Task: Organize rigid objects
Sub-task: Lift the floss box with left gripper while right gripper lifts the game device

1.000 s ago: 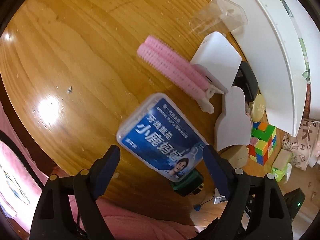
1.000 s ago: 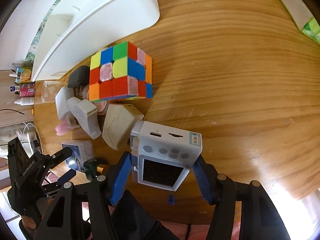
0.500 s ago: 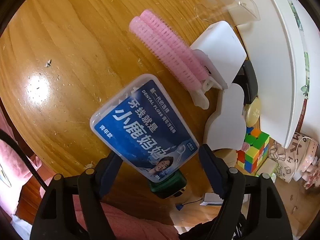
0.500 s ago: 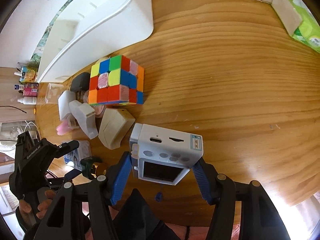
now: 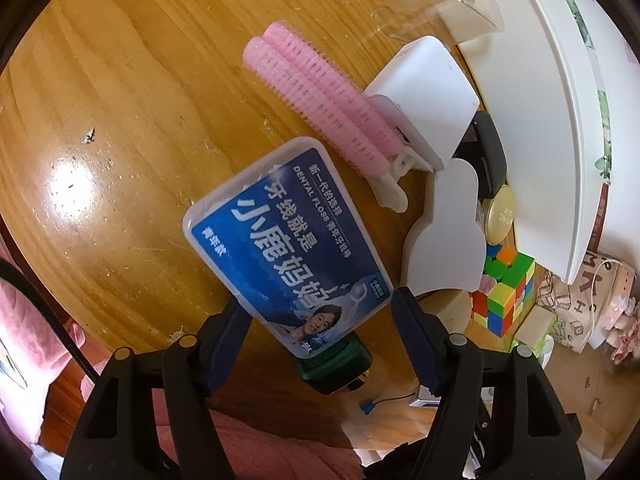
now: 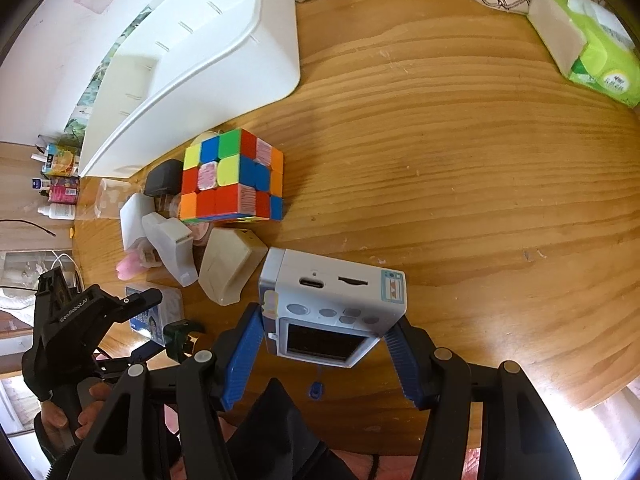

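One round wooden tabletop [image 6: 440, 160] carries a long white plastic organiser tray [image 6: 208, 60], a multicoloured puzzle cube [image 6: 232, 180] and a blue-labelled clear dental floss box [image 5: 288, 240]. The right gripper [image 6: 324, 360] has its jaws clenched on a pale blue toy camera [image 6: 332, 304]; the left gripper [image 5: 320, 344] has been closing, its jaws straddling the floss box, left pad touching, right just clear

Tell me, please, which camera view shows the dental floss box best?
The left wrist view: the dental floss box fills the centre, label readable. The right wrist view shows only a small corner of it, partly behind the left gripper.
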A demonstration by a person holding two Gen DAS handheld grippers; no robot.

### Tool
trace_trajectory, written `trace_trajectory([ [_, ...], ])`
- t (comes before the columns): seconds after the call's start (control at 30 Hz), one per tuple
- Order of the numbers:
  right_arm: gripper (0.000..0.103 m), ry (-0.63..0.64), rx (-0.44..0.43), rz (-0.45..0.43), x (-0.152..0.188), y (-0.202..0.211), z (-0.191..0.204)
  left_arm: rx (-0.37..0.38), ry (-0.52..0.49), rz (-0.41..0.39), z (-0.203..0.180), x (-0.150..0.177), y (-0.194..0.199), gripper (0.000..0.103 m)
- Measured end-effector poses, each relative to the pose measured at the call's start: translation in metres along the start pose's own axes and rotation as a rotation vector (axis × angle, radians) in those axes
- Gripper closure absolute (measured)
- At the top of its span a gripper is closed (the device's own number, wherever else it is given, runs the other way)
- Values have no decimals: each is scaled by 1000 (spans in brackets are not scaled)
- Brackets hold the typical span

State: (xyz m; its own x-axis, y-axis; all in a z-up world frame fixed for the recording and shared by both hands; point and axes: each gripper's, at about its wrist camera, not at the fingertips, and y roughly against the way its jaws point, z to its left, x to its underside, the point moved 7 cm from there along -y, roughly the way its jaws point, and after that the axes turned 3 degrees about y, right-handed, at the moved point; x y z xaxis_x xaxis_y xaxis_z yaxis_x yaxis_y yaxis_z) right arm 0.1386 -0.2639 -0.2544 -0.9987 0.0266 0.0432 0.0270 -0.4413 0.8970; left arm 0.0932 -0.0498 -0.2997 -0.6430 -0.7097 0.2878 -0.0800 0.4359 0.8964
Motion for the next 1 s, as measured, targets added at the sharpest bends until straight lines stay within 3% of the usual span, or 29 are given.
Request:
trace_trajectory([
  [0.33, 42, 36, 13, -74, -1, 19, 7, 9, -56, -28, 1, 5, 10, 31],
  [0.63, 42, 107, 34, -181, -8, 40, 25, 27, -108, -140, -3, 2, 36, 34],
  [0.67, 42, 114, 49, -195, -8, 43, 27, 30, -112, -153, -4, 3, 38, 64],
  [0.7, 42, 122, 56, -210, -9, 45, 30, 51, -122, -161, -4, 3, 41, 82],
  [0.8, 42, 135, 74, -260, -14, 51, 35, 95, -148, -185, -7, 1, 47, 85],
  [1.0, 42, 213, 116, -323, -18, 60, 53, 88, -126, -162, -2, -2, 47, 81],
])
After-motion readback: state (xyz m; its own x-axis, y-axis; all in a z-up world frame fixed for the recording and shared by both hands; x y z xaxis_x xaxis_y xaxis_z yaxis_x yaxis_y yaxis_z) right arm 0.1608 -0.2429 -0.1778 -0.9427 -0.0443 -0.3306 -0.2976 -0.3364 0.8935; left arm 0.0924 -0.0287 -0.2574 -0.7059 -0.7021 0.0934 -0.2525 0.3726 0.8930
